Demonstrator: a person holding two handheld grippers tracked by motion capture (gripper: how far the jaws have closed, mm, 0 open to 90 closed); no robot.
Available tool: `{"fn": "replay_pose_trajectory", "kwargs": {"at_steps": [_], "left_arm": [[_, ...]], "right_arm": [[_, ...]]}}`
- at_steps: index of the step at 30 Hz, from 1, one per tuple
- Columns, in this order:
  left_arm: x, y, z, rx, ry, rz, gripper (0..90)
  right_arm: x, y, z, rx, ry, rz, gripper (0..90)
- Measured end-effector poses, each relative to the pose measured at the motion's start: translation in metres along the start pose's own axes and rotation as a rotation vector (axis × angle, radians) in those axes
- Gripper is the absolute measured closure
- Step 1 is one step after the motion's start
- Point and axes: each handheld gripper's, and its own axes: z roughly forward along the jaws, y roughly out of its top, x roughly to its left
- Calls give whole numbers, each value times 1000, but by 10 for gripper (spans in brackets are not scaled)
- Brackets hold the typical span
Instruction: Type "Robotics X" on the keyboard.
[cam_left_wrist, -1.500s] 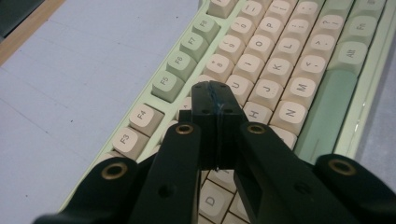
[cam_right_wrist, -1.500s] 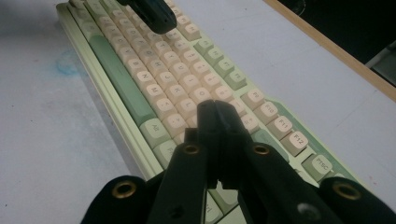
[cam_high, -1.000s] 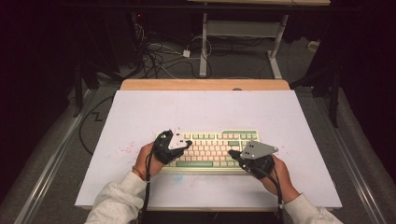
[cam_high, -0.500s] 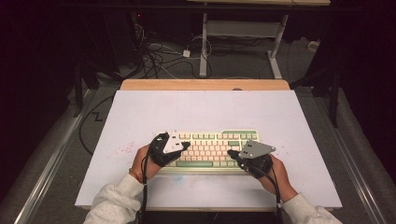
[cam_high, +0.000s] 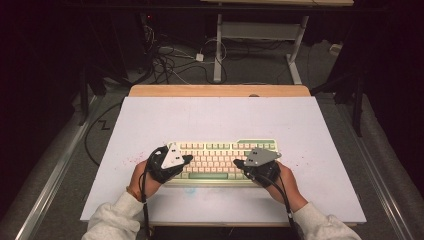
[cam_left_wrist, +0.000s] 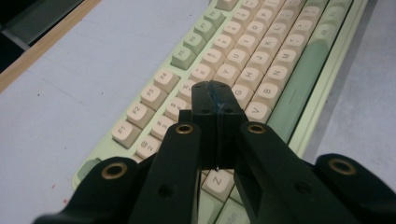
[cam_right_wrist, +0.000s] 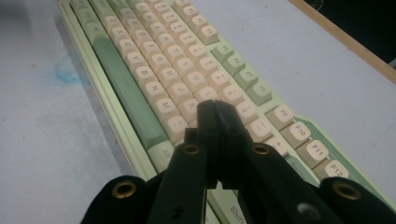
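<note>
Lying near the front edge of the white table (cam_high: 210, 117), the pale green keyboard (cam_high: 220, 159) has cream keys and a green space bar (cam_right_wrist: 122, 86). Over its left end the left gripper (cam_left_wrist: 215, 91) hovers with jaws clenched together, empty. Over its right end the right gripper (cam_right_wrist: 215, 108) is likewise pressed closed on nothing.

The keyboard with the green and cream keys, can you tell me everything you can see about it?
The keyboard lies flat on the white table, near the person's edge. Its case is pale green and looks like plastic. Most keys are cream; the long space bar and some function keys are green. The left gripper and right gripper, both with jaws closed, hover over its two ends; whether they press a key can't be told.
</note>
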Motion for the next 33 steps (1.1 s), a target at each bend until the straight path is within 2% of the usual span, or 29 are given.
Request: {"fn": "replay_pose_trajectory", "kwargs": {"at_steps": [6, 18, 22, 33], "left_arm": [[-1, -11, -10, -8, 14, -14, 877], [1, -28, -21, 11, 32, -31, 878], [2, -33, -23, 15, 33, -38, 878], [4, -37, -25, 21, 46, -43, 878]], "right_arm": [[0, 10, 13, 15, 7, -12, 900], [-2, 25, 47, 80, 8, -54, 900], [-3, 26, 53, 88, 6, -38, 900], [-4, 28, 65, 111, 10, -42, 900]]}}
